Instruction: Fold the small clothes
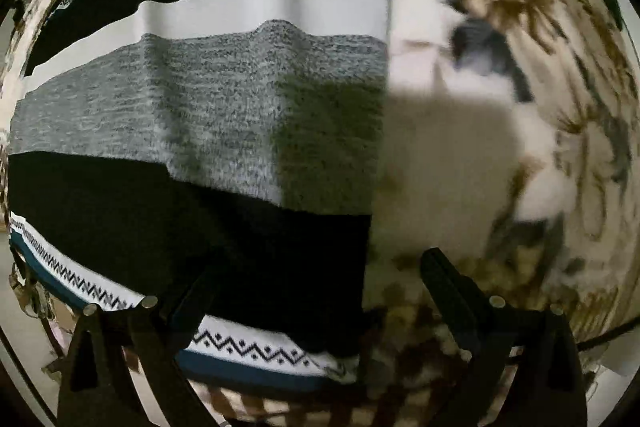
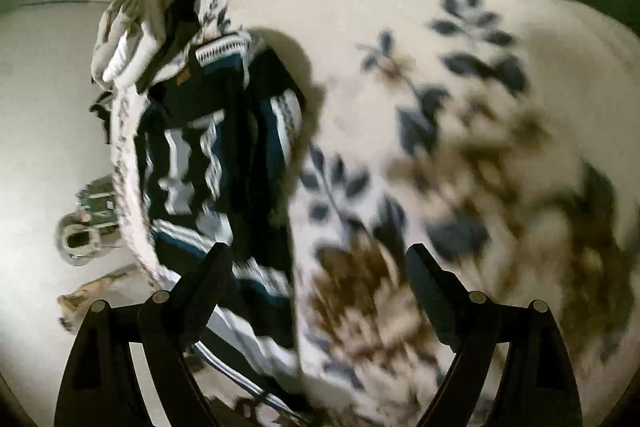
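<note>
Black-grey-white striped knit garment (image 1: 208, 99) lies spread near the floral bedspread (image 1: 460, 147) edge, apparently part-folded. Left gripper (image 1: 320, 291) and right gripper (image 2: 320, 267) are both wide apart, holding nothing.

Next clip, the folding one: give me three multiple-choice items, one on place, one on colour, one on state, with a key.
1. In the left wrist view, the striped sweater lies:
A. left of the bare floral blanket
B. right of it
C. under it

2. The broad band across the sweater's middle is:
A. red
B. flecked grey
C. yellow

3. The left gripper and right gripper are:
A. both shut
B. both open
C. one shut on the sweater

Key: 1 A, the sweater fills the left half. 2 B, grey knit sits below a white stripe. 3 B, each pair of fingers stands wide apart, gripping nothing.
</note>
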